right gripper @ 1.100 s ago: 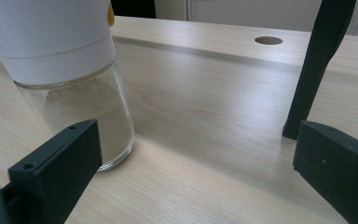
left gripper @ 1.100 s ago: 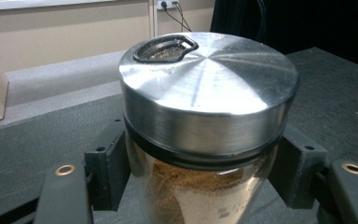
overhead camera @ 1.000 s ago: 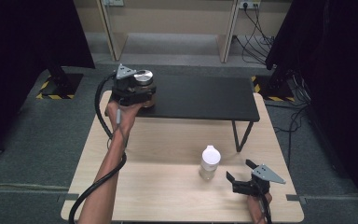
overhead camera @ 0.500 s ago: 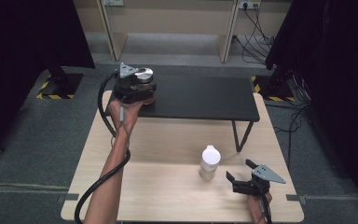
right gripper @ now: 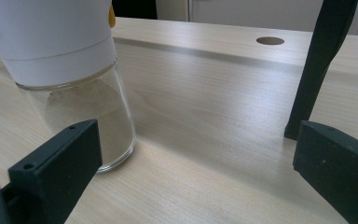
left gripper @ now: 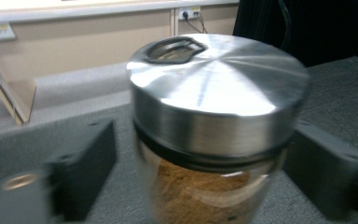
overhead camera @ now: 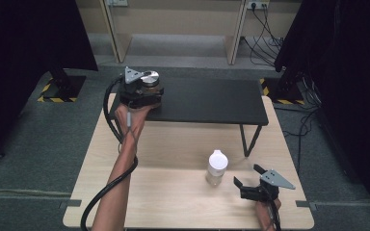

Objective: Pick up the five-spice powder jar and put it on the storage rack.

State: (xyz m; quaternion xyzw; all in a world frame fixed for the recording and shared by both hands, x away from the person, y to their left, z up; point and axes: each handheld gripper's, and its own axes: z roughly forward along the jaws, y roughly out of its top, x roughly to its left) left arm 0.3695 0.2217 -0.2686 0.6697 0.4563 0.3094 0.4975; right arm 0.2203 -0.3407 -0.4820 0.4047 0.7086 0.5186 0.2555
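Observation:
A glass jar [overhead camera: 150,79] with a brushed steel lid and brown contents stands at the left end of a black raised shelf [overhead camera: 207,98]. My left gripper [overhead camera: 149,89] is open, one jaw on each side of the jar [left gripper: 214,116], with a small gap on the left side. A glass shaker [overhead camera: 217,166] with a white cap and pale powder stands on the wooden table [overhead camera: 173,144]. My right gripper [overhead camera: 246,175] is open just right of the shaker. In the right gripper view the shaker [right gripper: 65,70] is in front of the left jaw, not between the jaws.
The shelf's black leg [right gripper: 321,60] stands on the table close to my right gripper's right jaw. A cable hole [right gripper: 270,40] is in the tabletop farther back. Cables [overhead camera: 270,29] lie on the grey carpet beyond the table.
My left gripper has edged slightly forward and right around the jar; its view is blurred. The right gripper and the shaker have stayed still.

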